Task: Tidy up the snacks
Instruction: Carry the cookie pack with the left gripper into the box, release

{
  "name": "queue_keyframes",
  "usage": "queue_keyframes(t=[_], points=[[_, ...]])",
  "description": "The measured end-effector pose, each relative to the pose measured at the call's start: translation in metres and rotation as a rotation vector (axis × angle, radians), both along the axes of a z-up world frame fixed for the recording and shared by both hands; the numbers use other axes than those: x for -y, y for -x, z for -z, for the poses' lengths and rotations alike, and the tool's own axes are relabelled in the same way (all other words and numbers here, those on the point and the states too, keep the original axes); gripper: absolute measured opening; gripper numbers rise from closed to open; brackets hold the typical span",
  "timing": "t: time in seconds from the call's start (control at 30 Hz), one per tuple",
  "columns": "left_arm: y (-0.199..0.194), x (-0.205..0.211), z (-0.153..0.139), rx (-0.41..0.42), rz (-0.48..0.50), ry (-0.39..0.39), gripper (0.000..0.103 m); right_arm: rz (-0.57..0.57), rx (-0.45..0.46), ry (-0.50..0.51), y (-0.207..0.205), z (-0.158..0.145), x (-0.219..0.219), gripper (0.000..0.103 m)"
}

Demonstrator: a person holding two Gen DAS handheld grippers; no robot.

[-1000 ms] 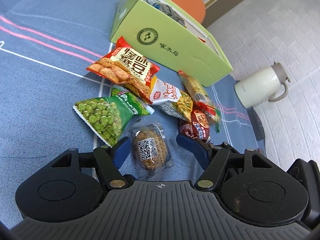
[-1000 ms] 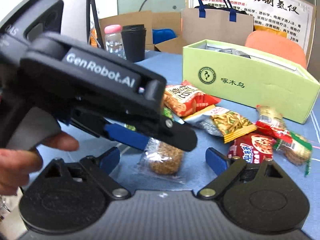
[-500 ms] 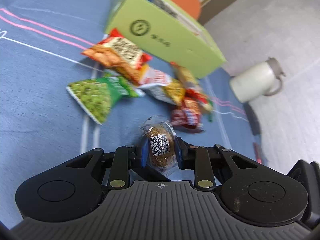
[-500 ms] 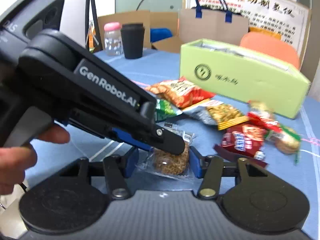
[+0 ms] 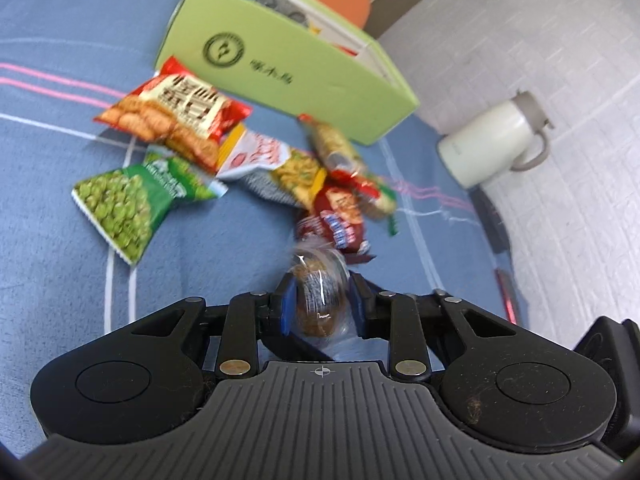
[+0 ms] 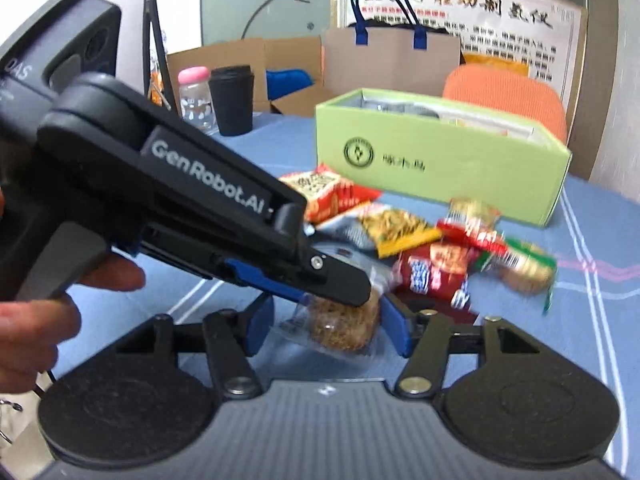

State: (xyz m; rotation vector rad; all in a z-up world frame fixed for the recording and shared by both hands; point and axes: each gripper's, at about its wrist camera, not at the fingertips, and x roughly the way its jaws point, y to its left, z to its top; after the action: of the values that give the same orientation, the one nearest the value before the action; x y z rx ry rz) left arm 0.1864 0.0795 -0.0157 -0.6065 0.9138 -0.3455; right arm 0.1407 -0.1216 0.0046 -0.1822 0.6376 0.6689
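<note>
The left claw (image 5: 320, 306) is clamped on a round brown cake (image 5: 318, 300) in a clear wrapper; its blue pads (image 5: 285, 306) press on both sides of the cake. In the right wrist view the same cake (image 6: 344, 326) sits between the fingers of the right claw (image 6: 326, 330). The right claw's jaws have just been opening: the 3 o'clock pad is just beside the cake, and the 9 o'clock pad (image 6: 258, 324) stands apart from it, near only the wrapper.

On the blue counter (image 5: 48, 220) beyond the cake lies a pile of snack packs. A green pea bag (image 5: 128, 202) is at 10 o'clock from the cake, a red cracker bag (image 5: 176, 114) behind it, and a dark red pack (image 5: 336, 218) just at 12 o'clock. The green box (image 5: 280, 64) stands open behind the pile. A white jug (image 5: 490, 142) is at 2 o'clock, well apart. A hand (image 6: 44, 308) holds the left tool.
</note>
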Motion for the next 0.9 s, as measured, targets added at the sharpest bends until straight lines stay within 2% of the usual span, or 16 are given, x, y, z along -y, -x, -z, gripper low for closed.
queue_keyframes(t=[0.13,0.23,0.43,0.57,0.7,0.8,0.9], points=[[-0.002,0.0,0.005,-0.016,-0.01,-0.021,0.008,0.039,-0.013,-0.008,-0.005,0.004,-0.002,0.075],[0.001,-0.002,0.003,-0.003,-0.013,-0.021,0.026,0.054,-0.006,-0.001,-0.002,0.007,-0.001,0.076],[0.002,-0.005,-0.005,0.021,-0.027,-0.039,0.039,0.091,-0.045,0.0,-0.009,0.014,-0.003,0.077],[0.001,-0.002,-0.001,0.012,-0.015,-0.049,0.039,0.116,-0.056,0.035,-0.011,0.02,-0.012,0.086],[0.0,0.0,0.005,-0.004,0.007,-0.028,0.037,0.165,-0.044,0.058,-0.007,0.023,-0.021,0.09],[-0.002,-0.001,0.005,-0.002,0.028,-0.02,0.036,0.163,-0.068,0.084,-0.007,0.019,-0.022,0.091],[-0.003,-0.004,0.001,0.012,0.042,-0.019,0.036,0.17,-0.005,0.058,0.004,0.009,-0.017,0.086]])
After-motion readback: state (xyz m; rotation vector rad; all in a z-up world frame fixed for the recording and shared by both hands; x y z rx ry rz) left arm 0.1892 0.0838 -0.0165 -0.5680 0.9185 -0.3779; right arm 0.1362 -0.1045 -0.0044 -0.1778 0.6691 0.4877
